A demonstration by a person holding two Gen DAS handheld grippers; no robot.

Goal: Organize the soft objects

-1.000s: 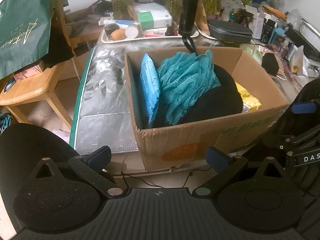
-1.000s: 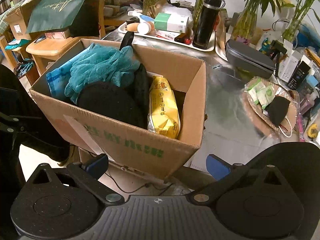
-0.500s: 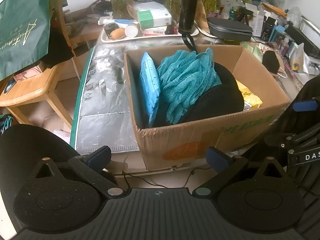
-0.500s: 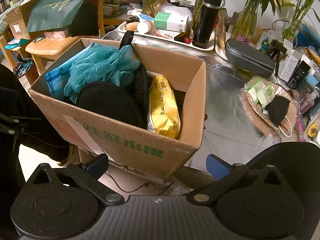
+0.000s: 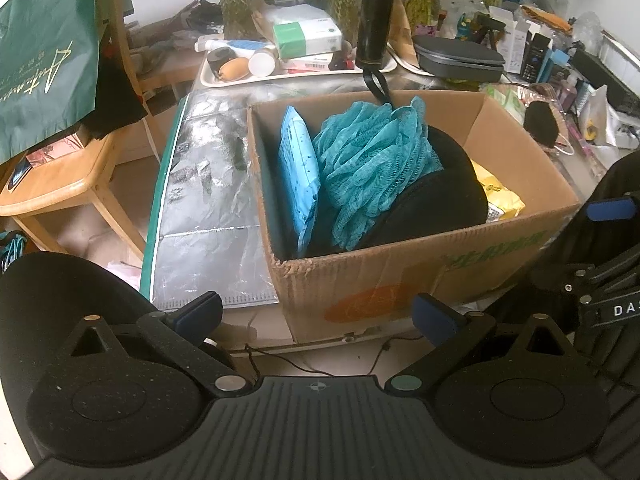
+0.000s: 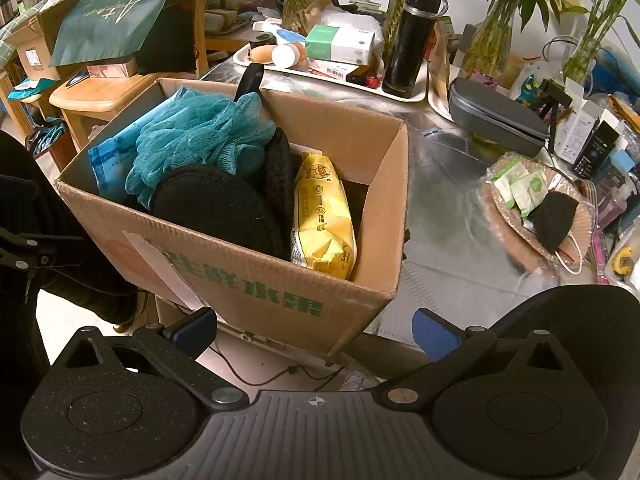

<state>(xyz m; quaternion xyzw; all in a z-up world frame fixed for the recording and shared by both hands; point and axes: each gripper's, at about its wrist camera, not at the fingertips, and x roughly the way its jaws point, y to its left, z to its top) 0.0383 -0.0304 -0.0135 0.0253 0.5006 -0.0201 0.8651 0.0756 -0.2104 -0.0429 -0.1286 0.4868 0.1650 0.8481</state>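
Observation:
A cardboard box [image 5: 400, 276] [image 6: 248, 280] stands on the silver-covered table. Inside it sit a blue wipes pack [image 5: 300, 176] [image 6: 112, 160], a teal mesh bath pouf [image 5: 372, 168] [image 6: 196, 136], a black soft hat [image 5: 440, 200] [image 6: 216, 204] and a yellow wipes pack [image 5: 496, 196] [image 6: 324, 220]. My left gripper [image 5: 316, 314] hangs open in front of the box's near wall, holding nothing. My right gripper [image 6: 316, 326] is open too, low before the box's front right corner, with nothing between its fingers.
A white tray [image 6: 332, 74] with a black flask [image 6: 408, 40], tissue box and bottles stands behind the box. A grey case [image 6: 496, 120] and a woven plate [image 6: 520, 232] with a black mask lie to the right. A wooden stool [image 5: 52, 184] stands left.
Both views have shifted only slightly; the box sits a touch lower in the left wrist view. Both grippers stay open and empty.

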